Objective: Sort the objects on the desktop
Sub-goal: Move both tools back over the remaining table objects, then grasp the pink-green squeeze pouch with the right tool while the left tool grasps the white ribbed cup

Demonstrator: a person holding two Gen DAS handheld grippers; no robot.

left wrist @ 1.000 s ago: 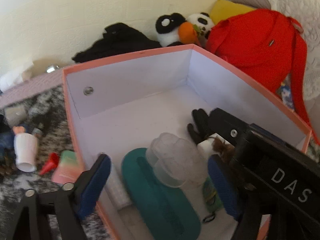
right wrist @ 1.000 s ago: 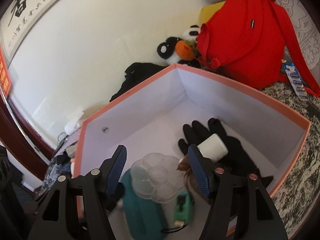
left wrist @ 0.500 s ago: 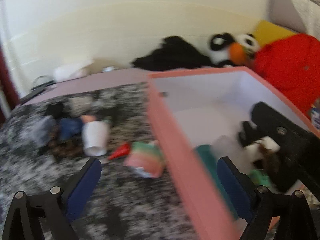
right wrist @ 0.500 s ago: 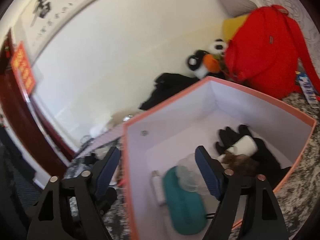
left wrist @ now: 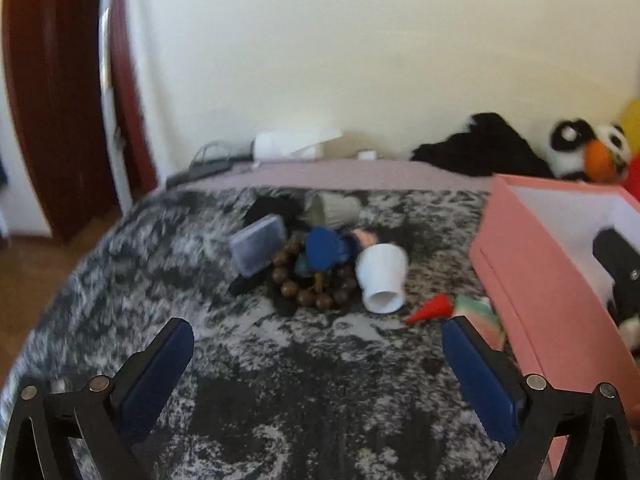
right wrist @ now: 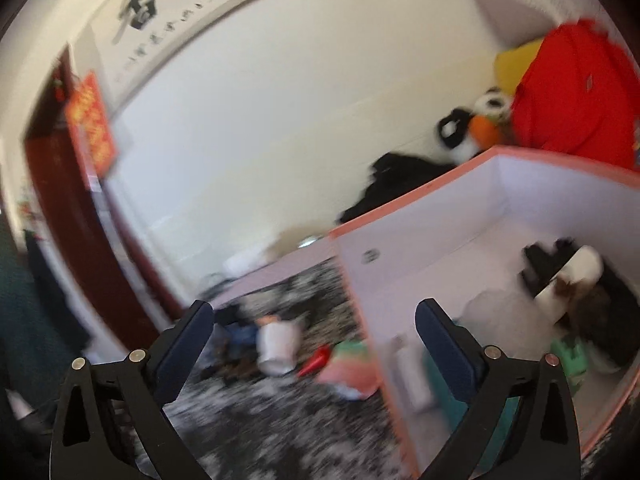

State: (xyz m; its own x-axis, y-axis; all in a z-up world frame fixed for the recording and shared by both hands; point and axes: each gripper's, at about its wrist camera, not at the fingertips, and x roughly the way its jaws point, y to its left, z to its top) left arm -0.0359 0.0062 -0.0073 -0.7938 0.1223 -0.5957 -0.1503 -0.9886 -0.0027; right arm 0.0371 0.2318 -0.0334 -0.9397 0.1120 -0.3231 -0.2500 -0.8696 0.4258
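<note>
On the mottled black-and-white table (left wrist: 304, 380) lies a small pile: a white cup (left wrist: 382, 276) on its side, a brown bead bracelet (left wrist: 310, 294), a blue figure (left wrist: 326, 248), a grey case (left wrist: 258, 246), a red cone (left wrist: 434, 307) and a pink-green pouch (left wrist: 476, 314). The pink box (left wrist: 536, 280) stands to the right. My left gripper (left wrist: 316, 376) hovers open and empty in front of the pile. My right gripper (right wrist: 314, 350) is open and empty above the box's left wall (right wrist: 360, 320). Inside the box (right wrist: 500, 240) lie a teal case (right wrist: 444, 396), black gloves (right wrist: 608, 308) and a white roll (right wrist: 576, 276).
A black cloth (left wrist: 480, 152), a panda plush (left wrist: 588, 152) and a red backpack (right wrist: 576, 92) sit at the back against the wall. A grey cup (left wrist: 334, 208) lies behind the pile. The table's left edge (left wrist: 48, 320) drops to a wooden floor. A dark red door frame (left wrist: 52, 100) stands left.
Both grippers have swung left, away from the box's inside. The left one now faces the pile on the table; the right one sits over the box's left wall. Both stayed open.
</note>
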